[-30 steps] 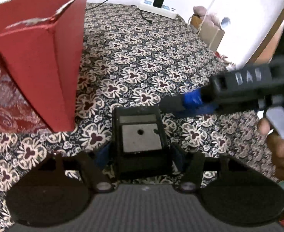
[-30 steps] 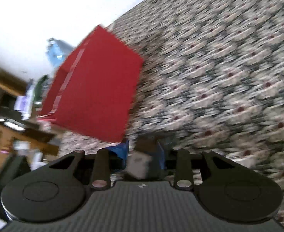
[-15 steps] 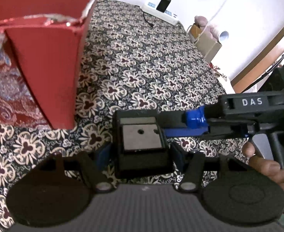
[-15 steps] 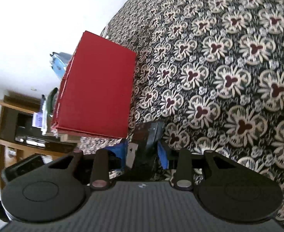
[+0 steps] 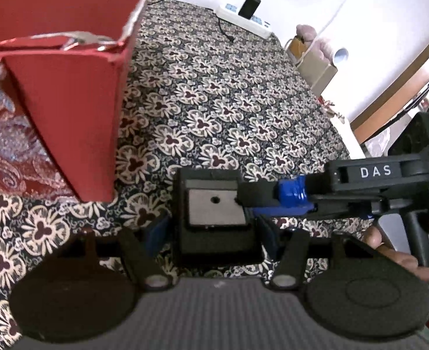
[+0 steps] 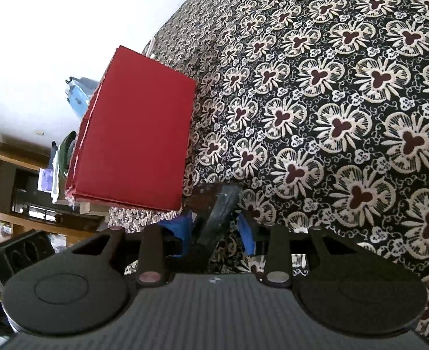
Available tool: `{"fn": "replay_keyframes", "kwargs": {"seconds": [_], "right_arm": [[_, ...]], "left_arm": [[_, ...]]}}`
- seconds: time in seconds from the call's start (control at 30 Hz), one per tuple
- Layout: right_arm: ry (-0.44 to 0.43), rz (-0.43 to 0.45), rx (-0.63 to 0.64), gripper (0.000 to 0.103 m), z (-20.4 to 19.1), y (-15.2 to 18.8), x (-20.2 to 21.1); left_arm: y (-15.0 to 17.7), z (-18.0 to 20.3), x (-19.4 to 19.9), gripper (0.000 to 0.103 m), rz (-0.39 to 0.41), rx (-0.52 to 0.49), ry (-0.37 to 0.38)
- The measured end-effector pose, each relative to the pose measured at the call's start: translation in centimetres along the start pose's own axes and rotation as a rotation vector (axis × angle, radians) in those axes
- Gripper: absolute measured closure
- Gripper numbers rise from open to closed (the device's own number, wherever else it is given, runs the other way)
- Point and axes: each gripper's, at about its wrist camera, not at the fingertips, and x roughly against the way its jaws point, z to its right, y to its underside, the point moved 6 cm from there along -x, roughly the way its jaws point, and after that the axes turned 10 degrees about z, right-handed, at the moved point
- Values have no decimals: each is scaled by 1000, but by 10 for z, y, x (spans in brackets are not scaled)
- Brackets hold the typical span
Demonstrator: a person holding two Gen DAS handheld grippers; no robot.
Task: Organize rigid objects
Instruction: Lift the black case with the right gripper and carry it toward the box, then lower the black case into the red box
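The black block (image 5: 216,213), with a grey plate and a small hole on its upper face, looks rigid and fairly dense: a hard, boxy piece that should not give under pressure, though its smooth sides may slip if pinched lightly. The flat side walls seem the best place to hold it, low enough that it cannot pivot.

The left tongs (image 5: 214,230) are closed on the block, a blue-padded finger against each side, holding it just above the patterned bed cover (image 5: 243,102). The right tongs (image 5: 261,201) reach in from the right in the left view, and their blue-wrapped tip touches or overlaps the block's right edge. In the right view, the right tongs (image 6: 217,227) have a dark slab-like piece, probably the same block seen edge-on, between their blue fingers; the gap is narrow, but whether the fingers actually clamp it I cannot tell.

The red box (image 5: 68,87) stands open-topped on the bed, just left of and beyond the block, near but not touching it. It is the likely destination, so this looks like a hand-over or a two-handed carry toward it.
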Motion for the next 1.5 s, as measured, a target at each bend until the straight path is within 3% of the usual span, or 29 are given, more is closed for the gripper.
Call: {"fn": "replay_keyframes", "kwargs": {"seconds": [0.4,0.87,1.3,1.5], "right_arm": [[-14,-26,-100,81,13,7,3],[-62,-83,-168,83,12,13,-4],[-42,-74,-157,87,8,17,0],[-50,-27,-105,88,-11,8,18]], "left_arm": [[1,3,-10,44,-61,-26,-63],[0,10,-12,44,-79,-89,-136],[1,11,-12,43,-96,-83,-135],[-17,27,8,43,-26,-131,-104]]}}
